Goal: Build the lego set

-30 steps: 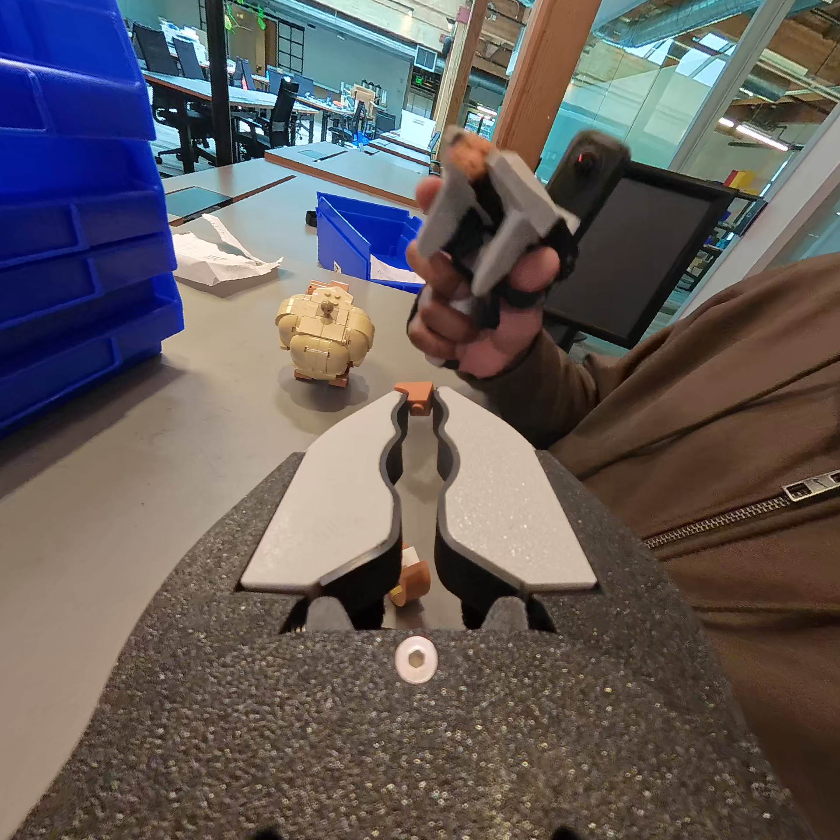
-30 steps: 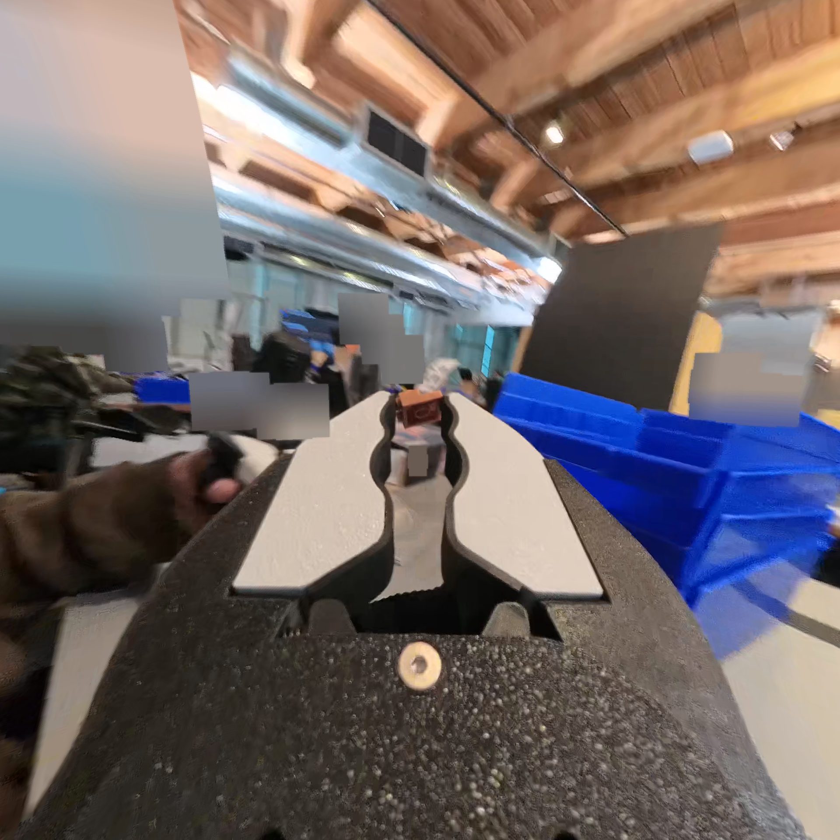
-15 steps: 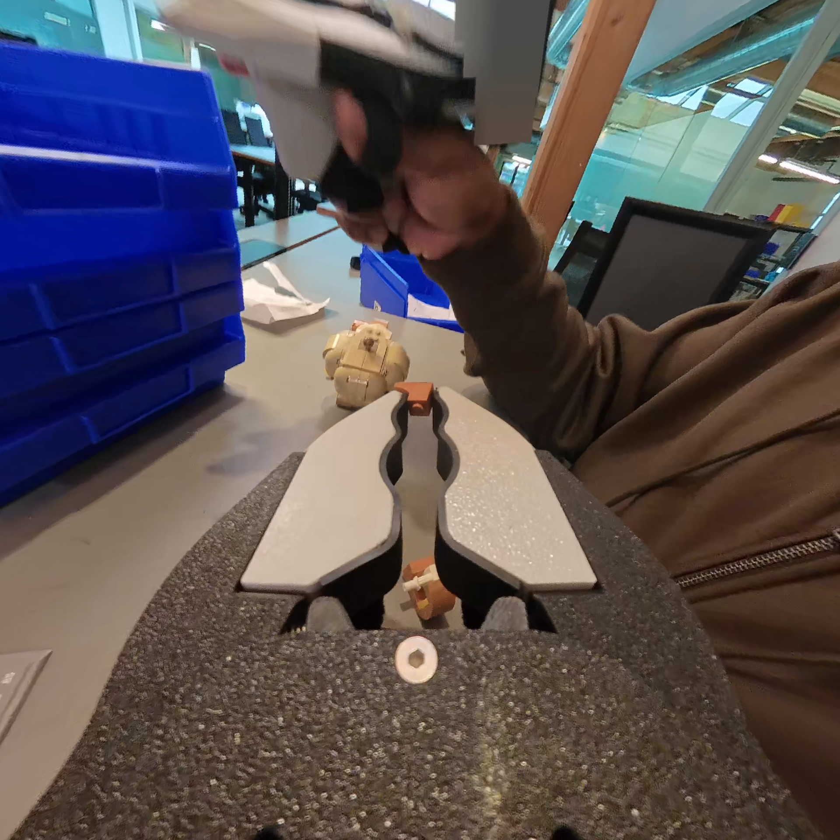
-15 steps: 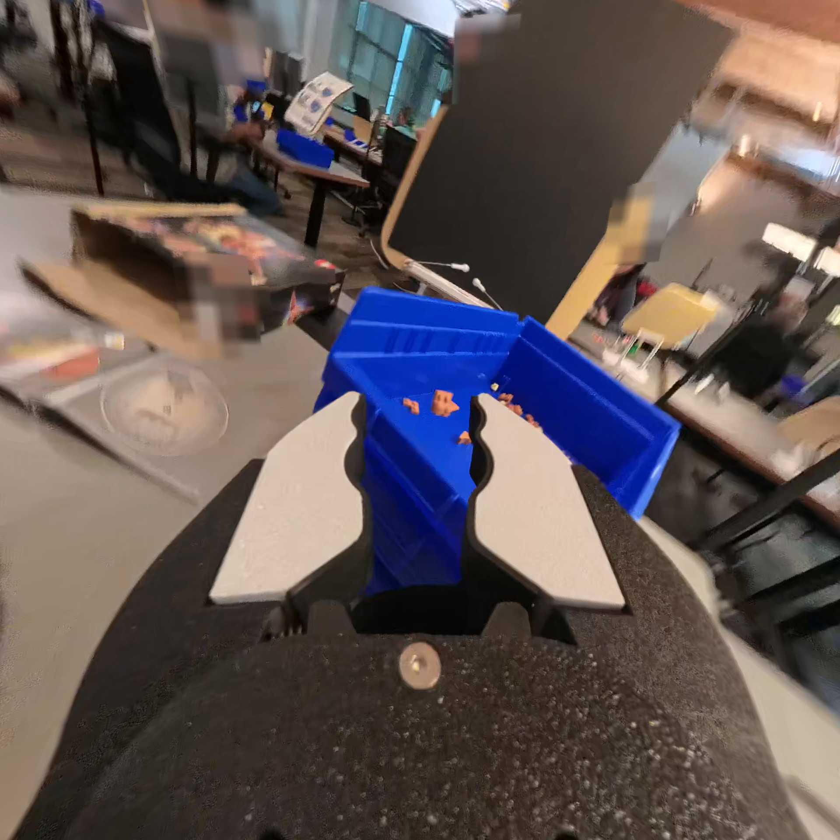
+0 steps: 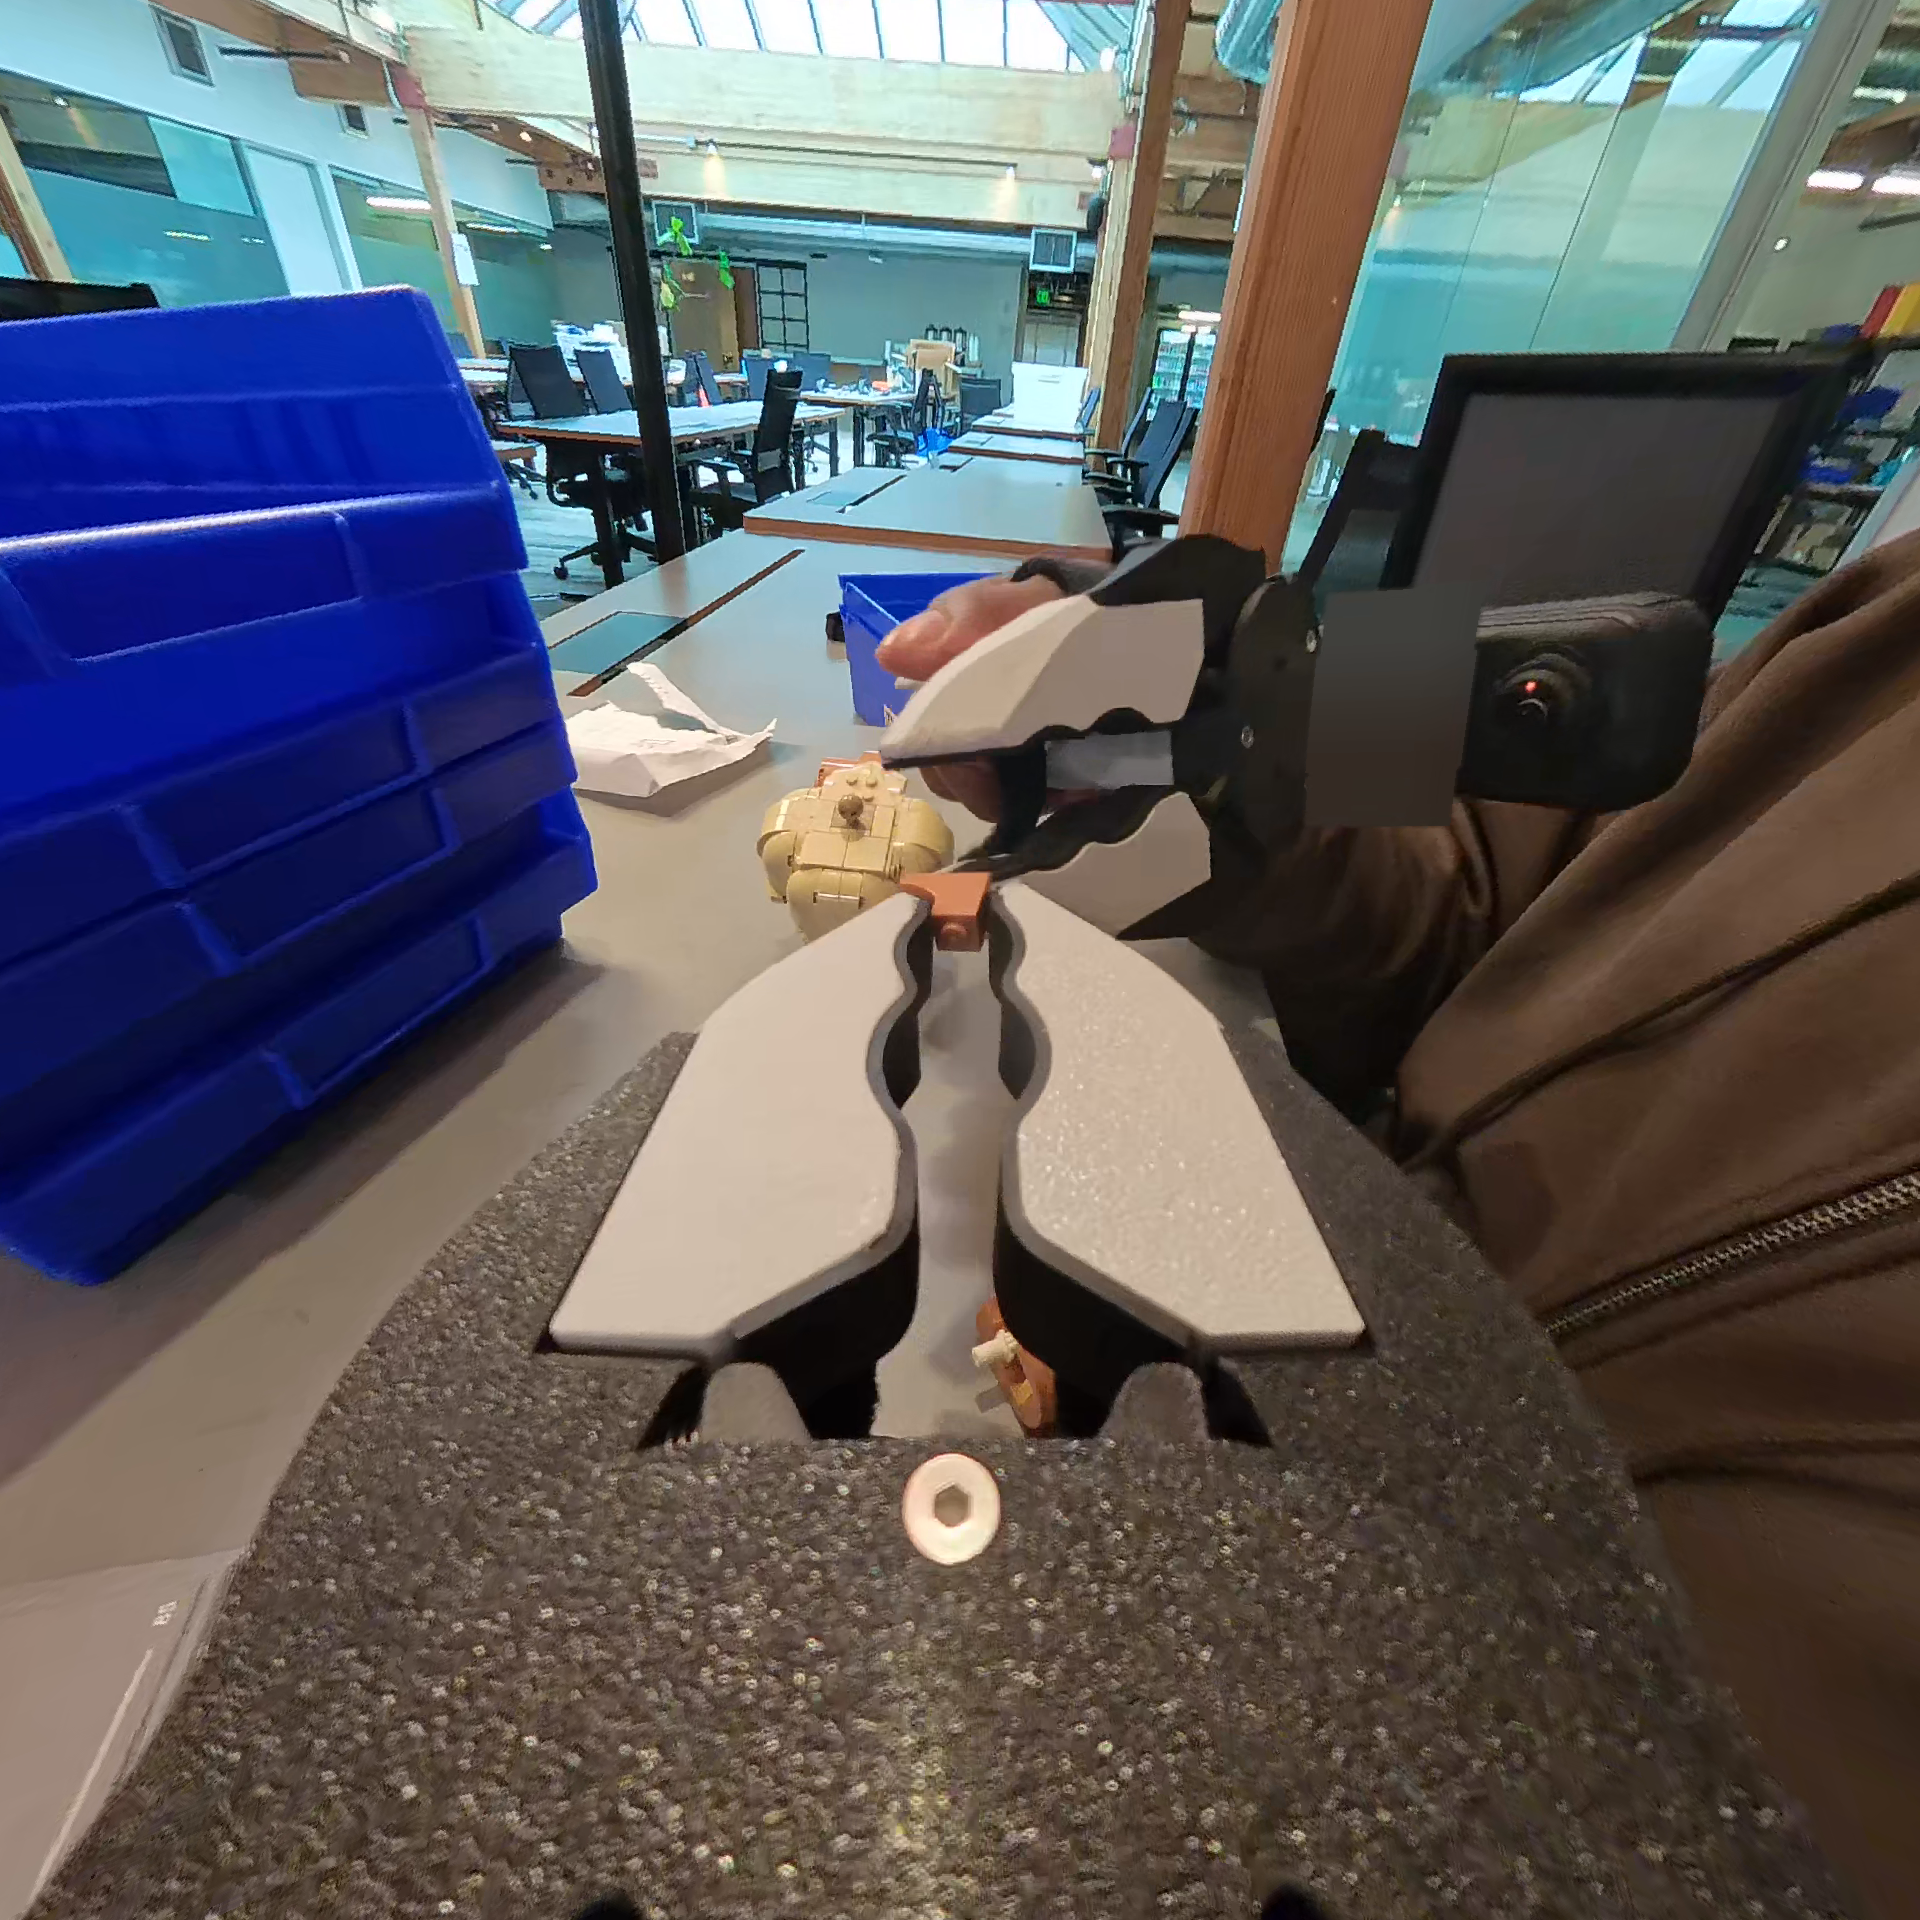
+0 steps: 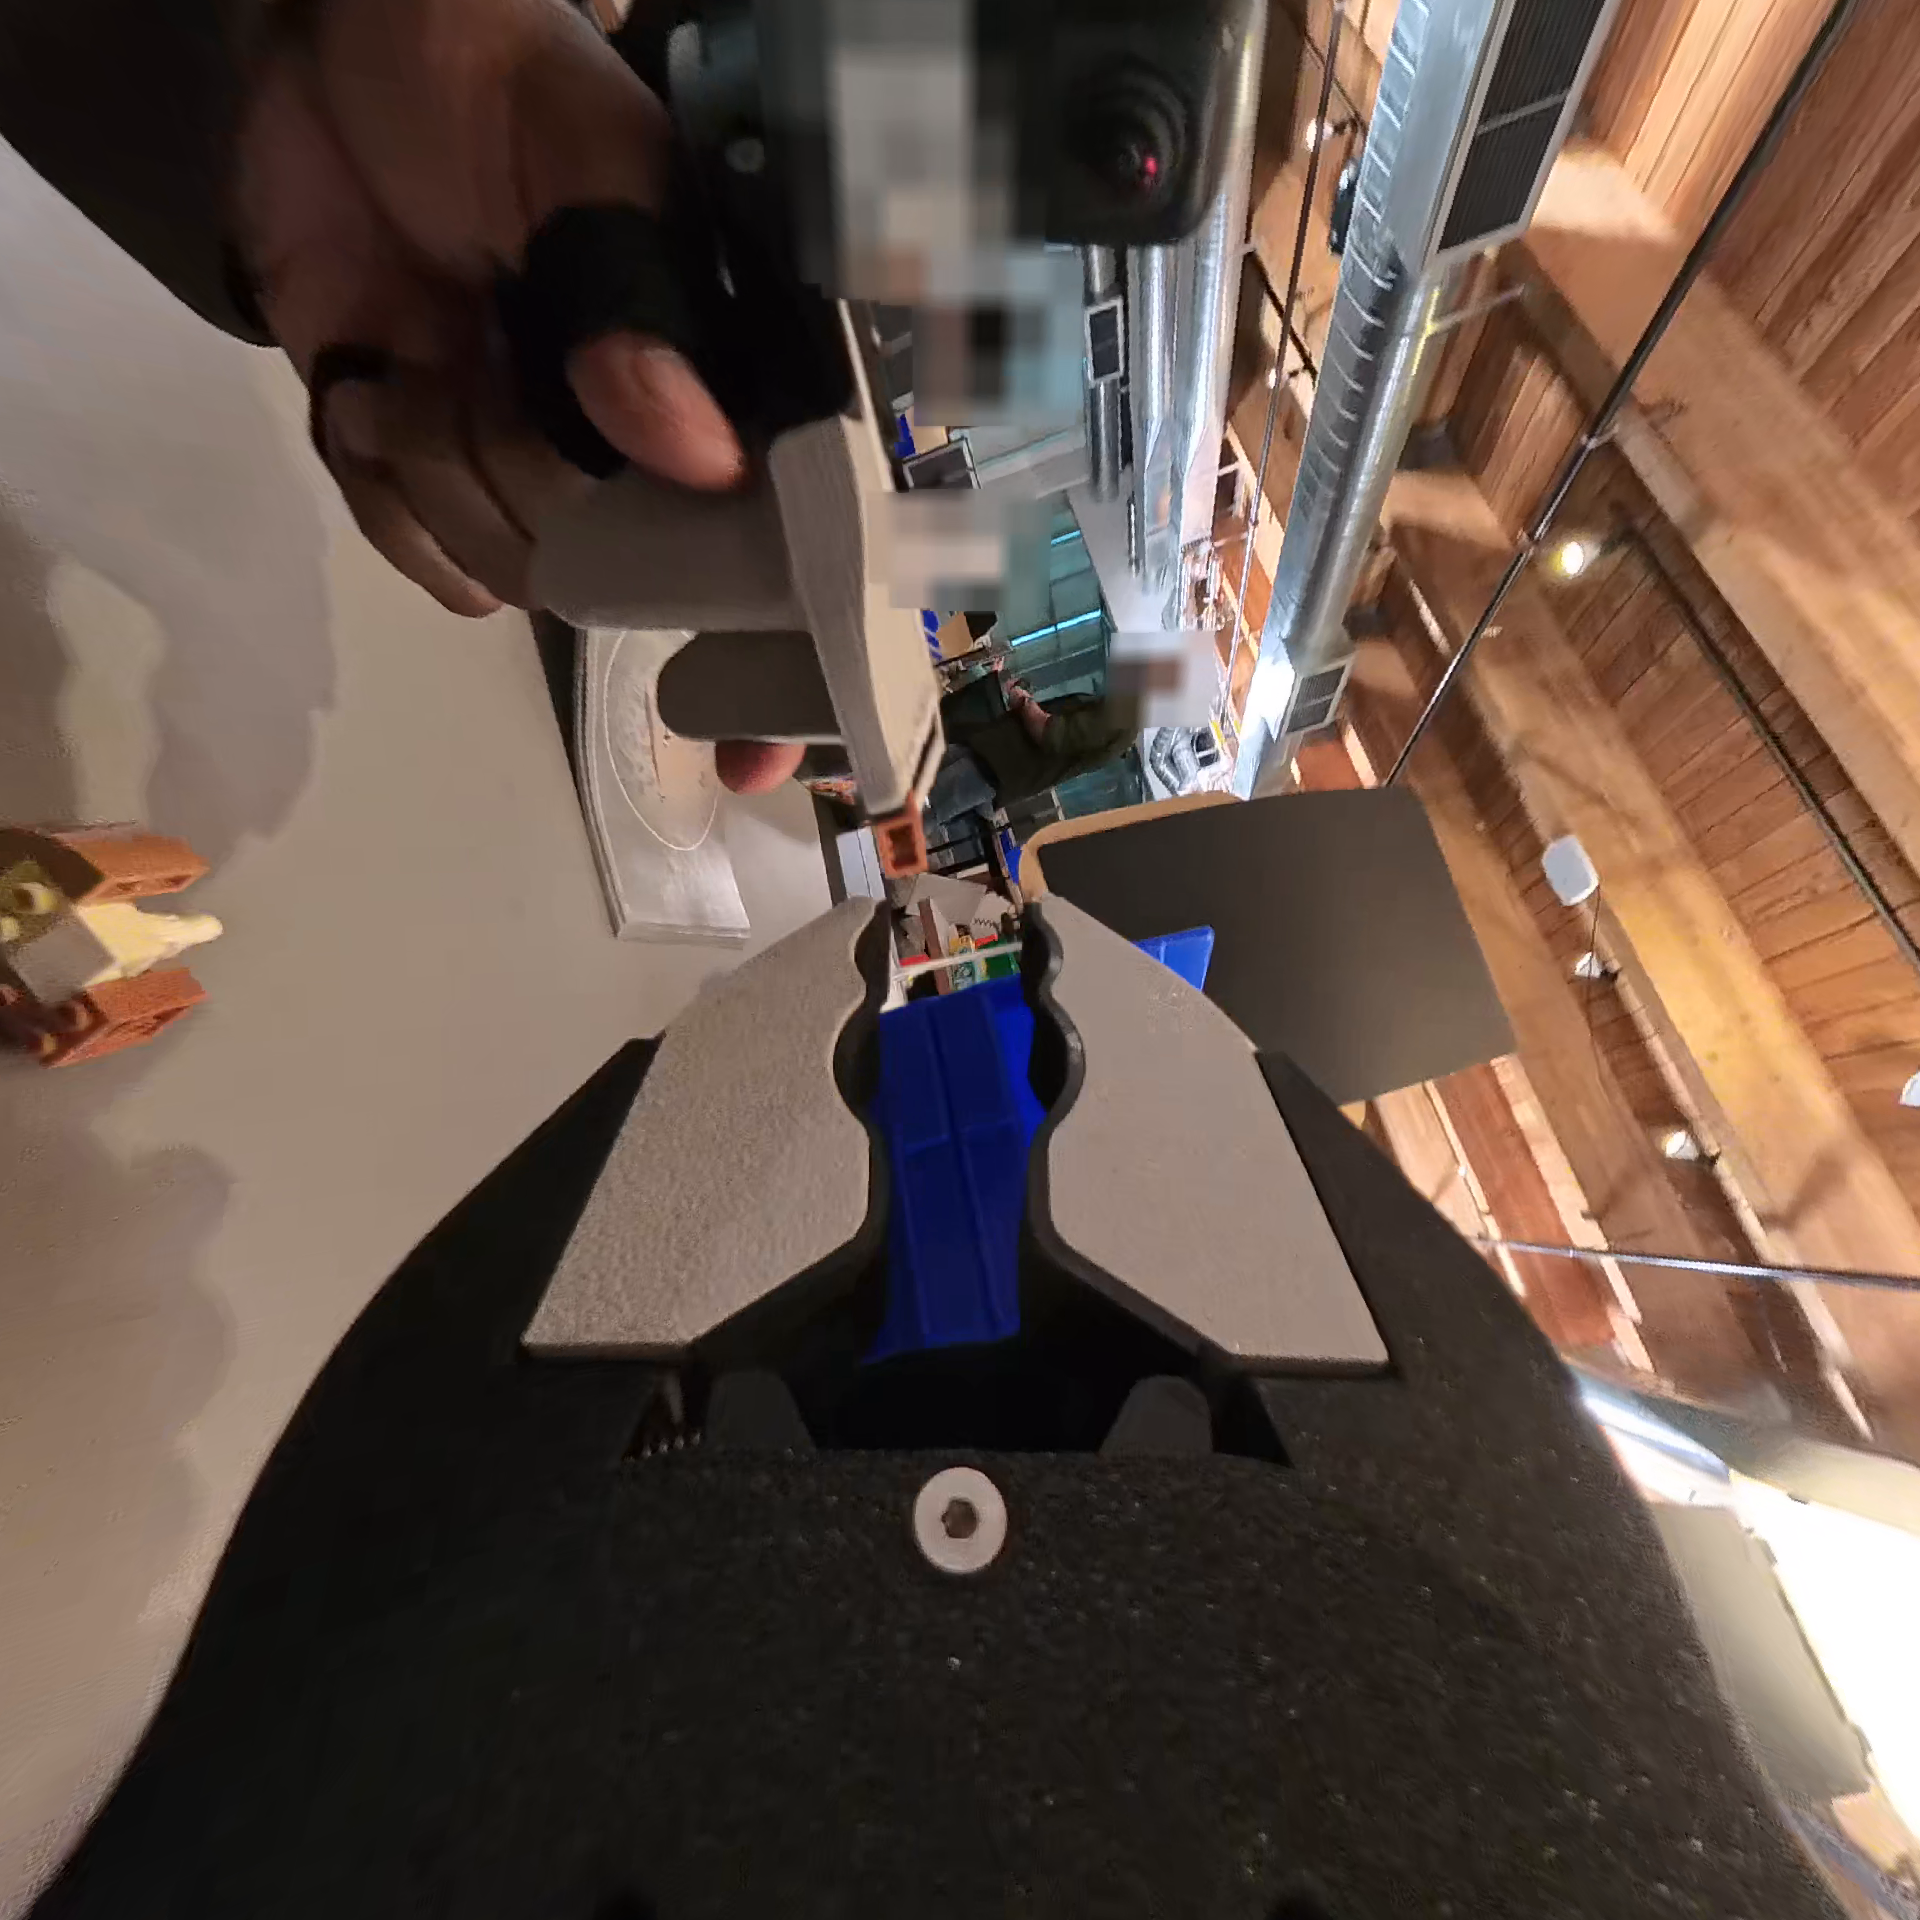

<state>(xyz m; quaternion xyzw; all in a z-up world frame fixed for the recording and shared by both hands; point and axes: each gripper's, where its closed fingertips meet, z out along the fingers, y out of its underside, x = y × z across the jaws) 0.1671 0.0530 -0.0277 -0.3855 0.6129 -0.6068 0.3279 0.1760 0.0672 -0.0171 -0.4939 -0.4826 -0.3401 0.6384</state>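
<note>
**Brick pinched at tips, second tool waiting empty**

Left gripper [image 5: 957, 914]: clenched on a small orange-brown brick [image 5: 958, 918], caught only at the very fingertips. Held up off the table and well clear of the foam body, probably so that the brick's free faces stayed exposed for joining or handing over.

Right gripper [image 6: 954, 920]: released, nothing between its fingers. Turned on its side and brought just beside the brick, tips near it but not touching. Judged to be lined up either to take the brick or to steady it.

Tan lego body [image 5: 852, 847]: stood on the table just beyond both tools, close to hand, likely as the piece awaiting new parts.

Brown piece with a white peg [image 5: 1013, 1371]: lay on the table under the left gripper, apart from the tan body. Use not clear.

Small figure part with brown blocks and a pale centre [image 6: 94, 935]: seen at the edge of the right wrist view, on the table.

Surface: plain grey table [image 5: 416, 1195], matt, with a crumpled white paper [image 5: 655, 738] and a small blue bin [image 5: 894, 644] farther back.

Stack of large blue bins [image 5: 260, 727]: set along the left, near the work.

Room: open office with rows of desks and chairs, wooden post [image 5: 1299, 260], glass walls, timber ceiling, dark monitor [image 5: 1600, 488] at right. Brown jacket sleeve [image 5: 1662, 1039] close on the right.
</note>
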